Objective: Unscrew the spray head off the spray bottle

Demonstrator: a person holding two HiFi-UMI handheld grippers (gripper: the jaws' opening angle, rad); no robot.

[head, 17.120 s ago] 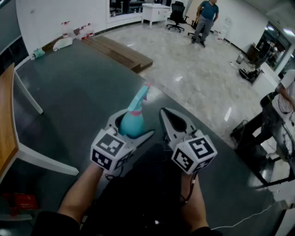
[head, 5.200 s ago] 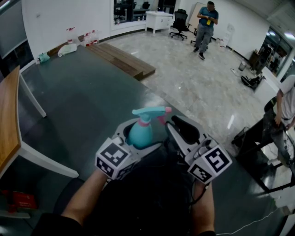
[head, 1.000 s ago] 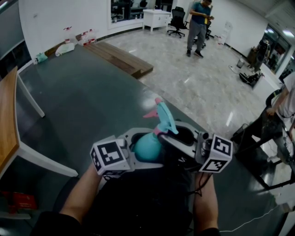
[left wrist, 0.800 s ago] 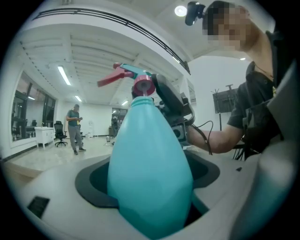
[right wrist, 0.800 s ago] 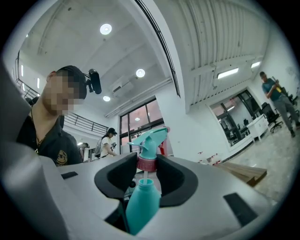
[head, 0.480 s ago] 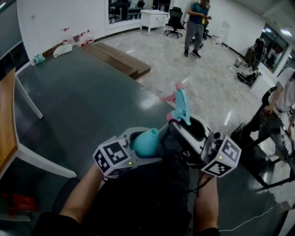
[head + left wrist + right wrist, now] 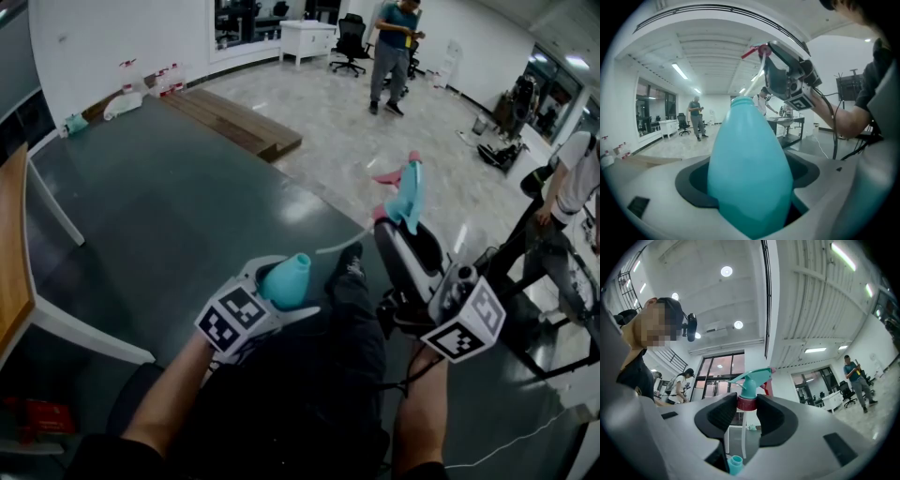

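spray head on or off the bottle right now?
Off. The right gripper holds the spray head by its red collar, apart from the bottle in the left gripper; the bottle's neck is bare.

Head view: brightly and evenly lit from overhead. White glare streaks on the polished floor (image 7: 466, 234) at 3 o'clock, a pale sheen on the dark table (image 7: 159, 206) at 9 o'clock, dim toward 6 o'clock. Bowed outward at the edges by the wide lens.

Left gripper view: lit by ceiling strips (image 7: 680, 71) at 10 o'clock. Ringed by a black circular vignette. Slightly soft on the spray bottle (image 7: 749, 164) close to the lens, smoothly shaded, without hard shadows.

Right gripper view: blown out white at the round ceiling lamps (image 7: 726, 271) at 12 o'clock and the strip lights (image 7: 843, 254) at 1 o'clock. Sharp on the spray head (image 7: 749, 384), set against bright glazing. Strongly stretched at the rim.
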